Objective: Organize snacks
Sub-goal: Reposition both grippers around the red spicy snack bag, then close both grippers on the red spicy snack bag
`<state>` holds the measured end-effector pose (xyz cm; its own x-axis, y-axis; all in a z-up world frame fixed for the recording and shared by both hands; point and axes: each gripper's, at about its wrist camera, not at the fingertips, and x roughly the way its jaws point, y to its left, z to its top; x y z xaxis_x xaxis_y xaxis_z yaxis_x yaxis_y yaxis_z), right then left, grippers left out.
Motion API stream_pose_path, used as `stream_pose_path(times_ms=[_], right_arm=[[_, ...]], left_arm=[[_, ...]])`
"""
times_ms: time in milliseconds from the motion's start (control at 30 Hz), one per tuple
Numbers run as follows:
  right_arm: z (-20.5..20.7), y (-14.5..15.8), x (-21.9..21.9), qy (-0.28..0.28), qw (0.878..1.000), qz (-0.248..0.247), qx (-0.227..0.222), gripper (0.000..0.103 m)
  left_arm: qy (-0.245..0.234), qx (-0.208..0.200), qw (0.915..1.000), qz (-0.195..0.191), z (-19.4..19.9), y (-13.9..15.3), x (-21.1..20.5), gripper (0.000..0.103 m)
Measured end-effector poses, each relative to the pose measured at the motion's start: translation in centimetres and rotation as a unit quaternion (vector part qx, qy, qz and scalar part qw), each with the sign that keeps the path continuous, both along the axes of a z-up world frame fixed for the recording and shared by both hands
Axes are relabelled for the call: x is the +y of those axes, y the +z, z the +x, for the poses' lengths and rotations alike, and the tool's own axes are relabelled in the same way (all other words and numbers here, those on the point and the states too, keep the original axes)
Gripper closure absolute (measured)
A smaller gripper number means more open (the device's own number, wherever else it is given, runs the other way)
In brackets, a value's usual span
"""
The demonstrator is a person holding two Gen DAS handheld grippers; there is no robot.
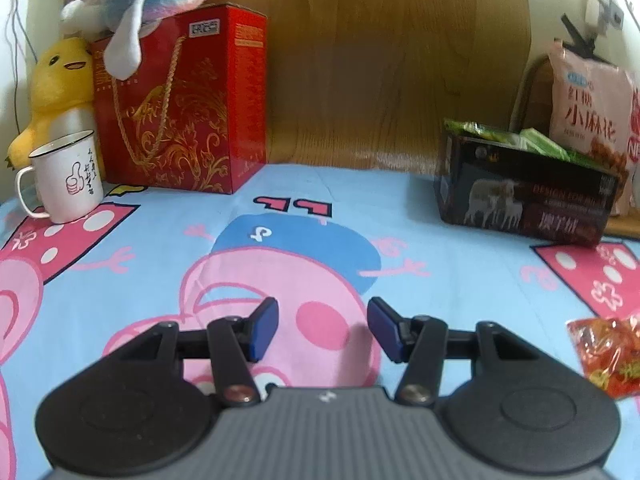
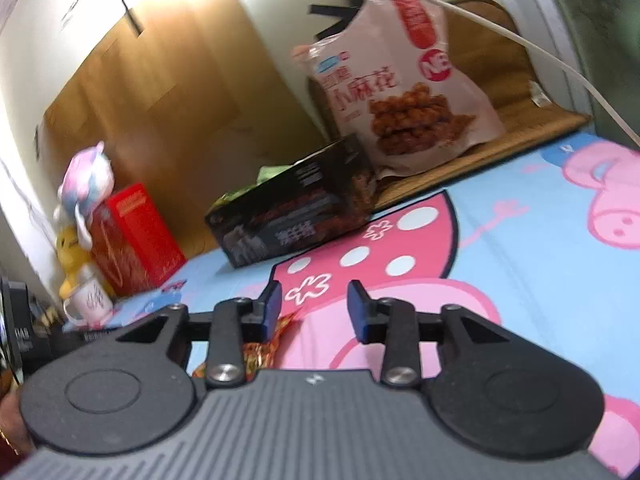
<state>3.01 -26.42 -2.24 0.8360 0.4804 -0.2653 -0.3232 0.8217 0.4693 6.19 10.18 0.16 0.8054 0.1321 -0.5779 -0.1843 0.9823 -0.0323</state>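
A black box (image 1: 524, 194) with green snack packets (image 1: 536, 142) in it stands at the back right of the cartoon-print sheet. A large pink snack bag (image 1: 588, 120) leans behind it. A small red snack packet (image 1: 606, 354) lies on the sheet at the right edge of the left wrist view. My left gripper (image 1: 322, 330) hovers over the sheet, open, with nothing between its blue pads. My right gripper (image 2: 314, 308) is open too; the red packet (image 2: 260, 354) lies under its left finger, partly hidden. The black box (image 2: 296, 208) and pink bag (image 2: 404, 84) are ahead of it.
A red gift box (image 1: 180, 108) with plush toys (image 1: 120, 8) on and beside it stands at the back left, a white enamel mug (image 1: 64, 176) in front. A wooden headboard (image 1: 380, 60) closes the back. A white cable (image 2: 520, 36) hangs at upper right.
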Motion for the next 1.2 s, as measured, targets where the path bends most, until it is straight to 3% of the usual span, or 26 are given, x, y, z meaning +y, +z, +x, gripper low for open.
stream_pose_path(times_ms=[133, 267, 633, 867, 1000, 1067, 1133, 1167, 1200], right_arm=[[0.0, 0.0, 0.2, 0.015, 1.0, -0.006, 0.0, 0.059], [0.1, -0.1, 0.3, 0.023, 1.0, -0.009, 0.005, 0.059], [0.5, -0.2, 0.7, 0.037, 0.999, -0.014, 0.031, 0.059], [1.1, -0.3, 1.2, 0.057, 0.997, -0.024, 0.048, 0.06], [1.5, -0.5, 1.5, 0.075, 0.995, -0.025, 0.064, 0.061], [1.8, -0.5, 1.8, 0.084, 0.994, -0.031, 0.07, 0.064], [2.0, -0.5, 2.3, 0.096, 0.992, -0.039, 0.07, 0.073], [2.0, -0.6, 2.5, 0.105, 0.991, -0.041, 0.074, 0.084], [2.1, -0.6, 2.8, 0.113, 0.99, -0.043, 0.076, 0.086]], left_arm=[[-0.022, 0.002, 0.999, -0.038, -0.8, 0.0, -0.3, 0.053], [-0.058, -0.001, 0.997, -0.052, -1.7, 0.0, -1.4, 0.052], [-0.078, 0.002, 0.9948, -0.066, -1.7, -0.1, -1.7, 0.041], [-0.083, -0.005, 0.994, -0.072, -2.1, 0.0, -1.9, 0.044], [-0.125, 0.001, 0.9871, -0.1, -2.2, 0.0, -3.3, 0.047], [-0.157, 0.005, 0.9795, -0.126, -2.1, -0.1, -4.4, 0.048], [-0.188, 0.008, 0.9702, -0.152, -1.9, -0.1, -5.5, 0.048], [-0.204, 0.013, 0.9649, -0.165, -1.7, -0.2, -6.1, 0.048], [-0.22, 0.016, 0.959, -0.178, -1.6, -0.3, -6.6, 0.048]])
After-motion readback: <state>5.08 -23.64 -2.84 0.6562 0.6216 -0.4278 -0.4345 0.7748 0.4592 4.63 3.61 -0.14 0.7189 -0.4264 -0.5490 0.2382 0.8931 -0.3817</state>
